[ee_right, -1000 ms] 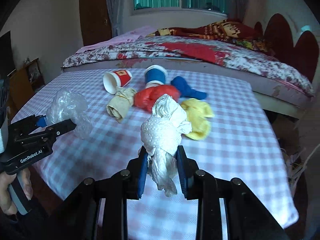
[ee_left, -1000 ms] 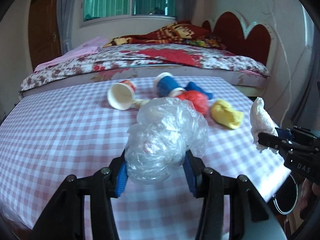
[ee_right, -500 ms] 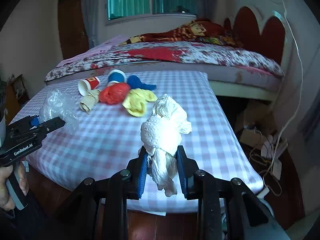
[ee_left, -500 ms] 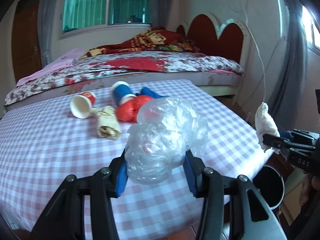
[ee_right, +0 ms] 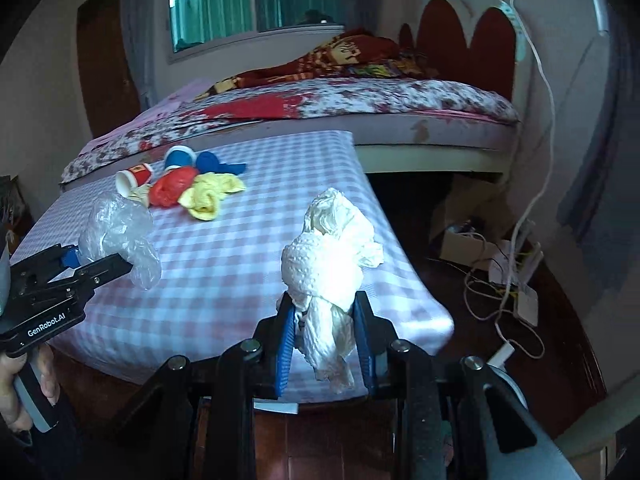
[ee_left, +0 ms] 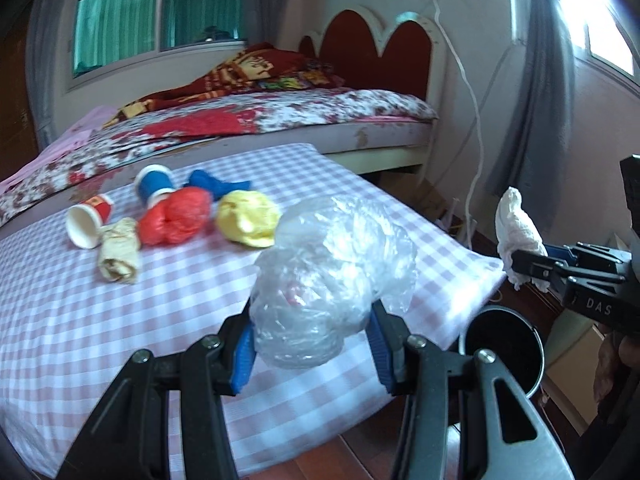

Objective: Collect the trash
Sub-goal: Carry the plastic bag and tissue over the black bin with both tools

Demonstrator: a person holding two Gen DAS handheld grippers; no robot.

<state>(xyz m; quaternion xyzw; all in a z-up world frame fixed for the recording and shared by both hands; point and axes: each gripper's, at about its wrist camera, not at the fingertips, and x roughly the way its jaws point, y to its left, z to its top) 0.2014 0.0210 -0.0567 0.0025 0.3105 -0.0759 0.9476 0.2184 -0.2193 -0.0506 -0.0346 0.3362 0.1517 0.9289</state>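
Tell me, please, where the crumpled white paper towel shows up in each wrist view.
Left wrist view: the white paper towel is at the right edge, held off the table's corner.
Right wrist view: it is centre foreground, pinched in the right hand-held gripper.
Shared landmark: the yellow bag.

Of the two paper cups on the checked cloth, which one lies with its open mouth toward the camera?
The red paper cup: it lies on its side and shows its white inside. The blue paper cup beside it shows only its blue outer wall and white rim.
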